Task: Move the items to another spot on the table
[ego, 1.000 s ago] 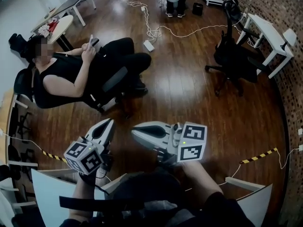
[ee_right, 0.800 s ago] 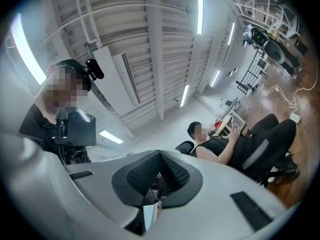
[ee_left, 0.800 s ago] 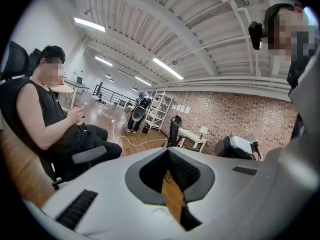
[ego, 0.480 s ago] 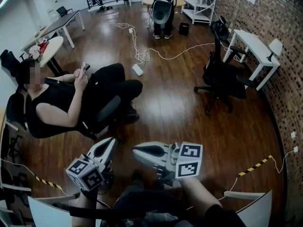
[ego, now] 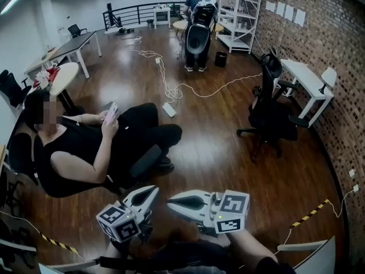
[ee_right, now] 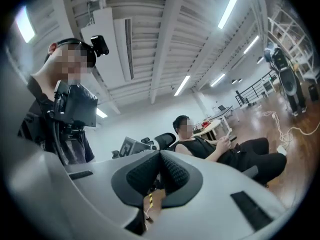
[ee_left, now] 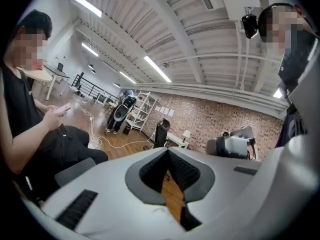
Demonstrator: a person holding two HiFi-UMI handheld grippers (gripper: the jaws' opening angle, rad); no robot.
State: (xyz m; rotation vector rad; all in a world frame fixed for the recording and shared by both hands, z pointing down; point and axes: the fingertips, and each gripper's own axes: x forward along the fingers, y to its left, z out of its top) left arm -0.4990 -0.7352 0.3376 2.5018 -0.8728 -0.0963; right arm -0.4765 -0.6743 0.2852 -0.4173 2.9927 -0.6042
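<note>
The left gripper (ego: 150,193) and right gripper (ego: 173,199), both closed and empty, sit lower in frame than a second ago. No desk or items are in sight, so likely nothing is being moved.

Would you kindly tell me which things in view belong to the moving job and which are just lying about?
Job: left tongs, right tongs, both shut and empty. No items to move are in view.
Lying about: seated person, office chair, white desk, shelf, floor cable.
</note>
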